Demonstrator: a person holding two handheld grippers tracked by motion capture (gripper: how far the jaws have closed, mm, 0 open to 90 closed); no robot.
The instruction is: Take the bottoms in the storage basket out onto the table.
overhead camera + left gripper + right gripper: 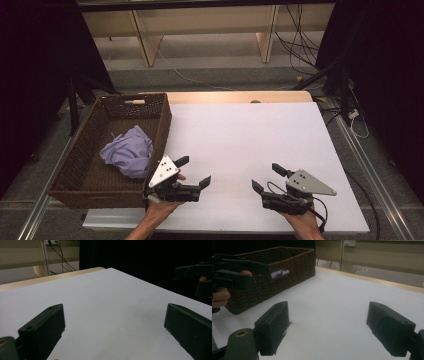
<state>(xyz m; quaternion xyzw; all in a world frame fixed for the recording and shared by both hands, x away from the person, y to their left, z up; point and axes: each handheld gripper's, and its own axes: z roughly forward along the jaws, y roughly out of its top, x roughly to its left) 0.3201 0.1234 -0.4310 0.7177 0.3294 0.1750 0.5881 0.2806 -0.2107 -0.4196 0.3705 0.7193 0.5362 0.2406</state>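
woven brown basket held the crumpled lilac cloth in the high view, beside the left gripper, its fingers released and empty over the white worktop. the left gripper view showed bare worktop between them. the right gripper view: right gripper released too, apparently idle.
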